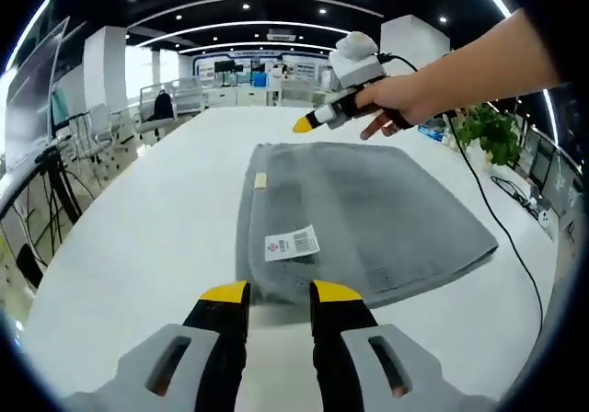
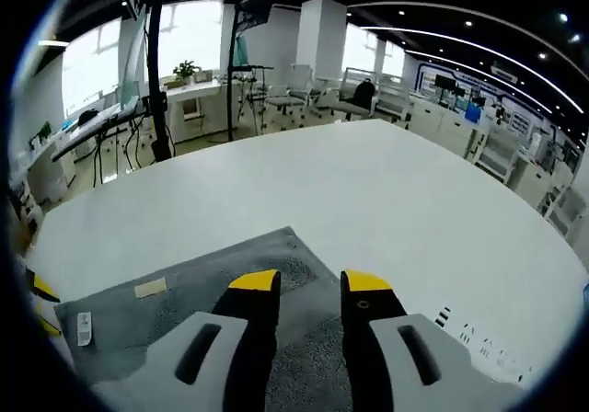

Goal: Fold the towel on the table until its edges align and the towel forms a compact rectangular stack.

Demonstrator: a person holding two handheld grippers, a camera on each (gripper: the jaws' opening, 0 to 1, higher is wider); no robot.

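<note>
left gripper (image 1: 280,291): nearest thing in the left gripper view, at six o'clock; its two yellow-tipped jaws stand apart with a gap between them and grip nothing, tips at the near edge of the towel.
towel (image 1: 368,219): grey, folded into a broad flat slab, lying on the table from the centre toward four o'clock in the left gripper view; edges roughly lined up, the near corner slightly rumpled.
towel in the right gripper view (image 2: 175,315): spreads from six to eight o'clock, one corner pointing toward twelve.
white label (image 1: 292,244): printed tag with a barcode on the towel top, just above the left gripper's tips.
small tan tag (image 1: 260,181): near the towel's far left edge, around eleven o'clock from the label.
right gripper (image 2: 310,283): at six o'clock in the right gripper view, jaws parted, empty, hovering over the towel's corner area; whether they touch the cloth i cannot tell.
right gripper seen from the left (image 1: 304,125): yellow tip at one o'clock, beyond the towel's far edge, carried by a hand (image 1: 405,99).
table (image 2: 368,191): white, wide, bare around the towel.
potted plant (image 1: 488,131): green, at two o'clock past the table edge.
cable (image 1: 497,228): black, trailing across the table at three o'clock.
</note>
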